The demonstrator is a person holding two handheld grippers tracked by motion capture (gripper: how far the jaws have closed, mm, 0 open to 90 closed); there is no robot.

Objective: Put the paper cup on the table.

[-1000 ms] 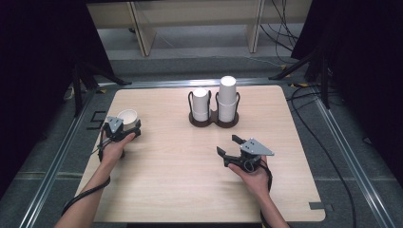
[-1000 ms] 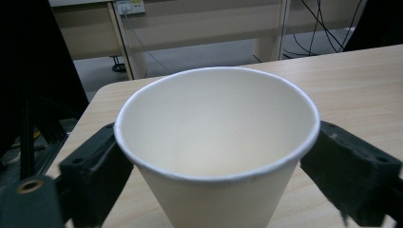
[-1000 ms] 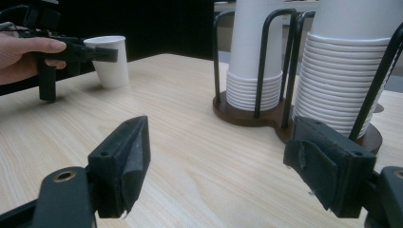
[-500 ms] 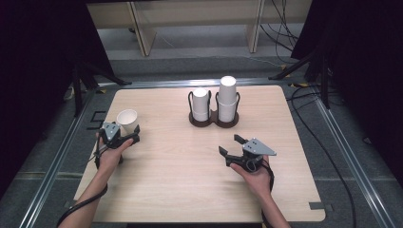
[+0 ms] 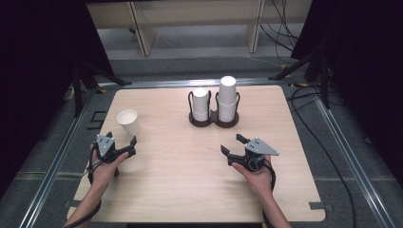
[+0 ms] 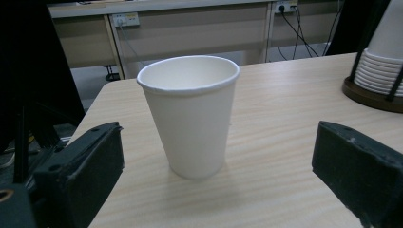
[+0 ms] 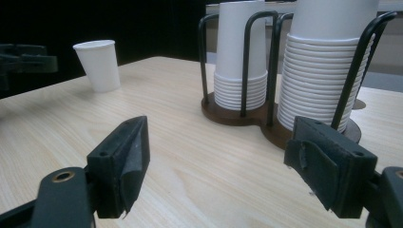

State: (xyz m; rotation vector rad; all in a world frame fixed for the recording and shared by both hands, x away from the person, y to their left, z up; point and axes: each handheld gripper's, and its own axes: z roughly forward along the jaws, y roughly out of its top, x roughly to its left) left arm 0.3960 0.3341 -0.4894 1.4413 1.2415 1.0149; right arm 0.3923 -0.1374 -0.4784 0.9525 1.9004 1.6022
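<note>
A single white paper cup [image 5: 128,122] is seen standing upright, mouth up, on the wooden bench [image 5: 180,180], just ahead of the left tool [image 5: 119,144]. In the left gripper view the cup [image 6: 192,114] is found in line with the gap between the two black jaws but a little beyond their tips, so that it is touched by neither pad; bare bench is visible between the cup's base and each jaw. The left tool is held wide, its jaws having just been opening, with nothing gripped between them.

The right tool [image 5: 234,148] is held low over the bench by the person's right hand [image 5: 259,178], well apart from the cup, which is seen far off to its left in the right gripper view [image 7: 97,65]. Its jaws are also spread wide and nothing is held. Directly ahead of the right tool a dark twin cup holder [image 5: 214,121] is placed, in which two stacks of white cups [image 7: 323,71] are kept upside down inside black wire loops; the stack farther from the left tool is the taller.
</note>
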